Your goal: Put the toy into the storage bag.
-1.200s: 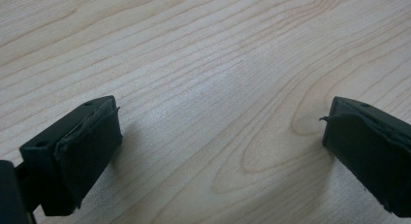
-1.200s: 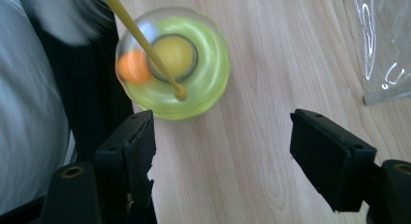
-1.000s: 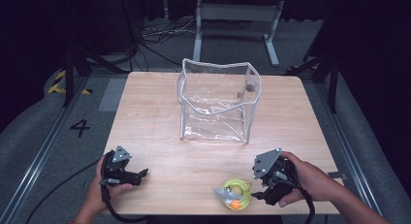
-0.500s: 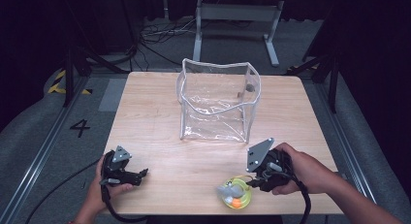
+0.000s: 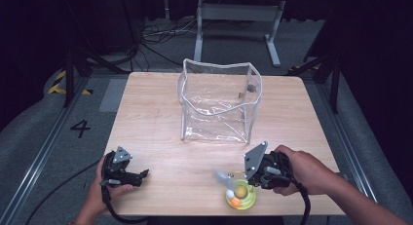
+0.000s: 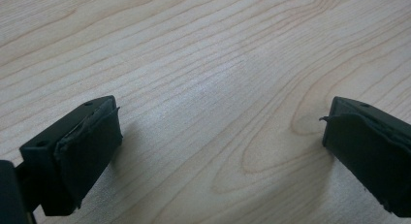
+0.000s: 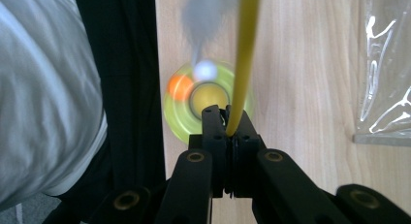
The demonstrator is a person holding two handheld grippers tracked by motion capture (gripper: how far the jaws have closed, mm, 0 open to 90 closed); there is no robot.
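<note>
A yellow-green disc toy [image 5: 248,200] with an orange and a white ball lies near the table's front edge. A thin yellow rod [image 7: 245,54] rises from it, with a grey tuft [image 5: 221,176] at its end. My right gripper [image 5: 242,180] hovers just above the disc; its jaws have just been closing and are now shut on the rod. In the right gripper view, the right gripper [image 7: 231,127] pinches the rod over the disc [image 7: 174,120]. My left gripper [image 5: 144,175] rests at the front left, open; in its own view, the left gripper [image 6: 218,146] has only bare wood between its pads.
A clear plastic bag [image 5: 219,101] with a white rim stands open and upright at the middle back of the wooden table [image 5: 146,118]. Its corner [image 7: 383,64] shows to the right of the rod. A person's light sleeve [image 7: 43,103] is beside the right gripper.
The right gripper has moved left and up from the table's near edge to over the disc toy, and its jaws have closed on the yellow rod. The left gripper has stayed still.
</note>
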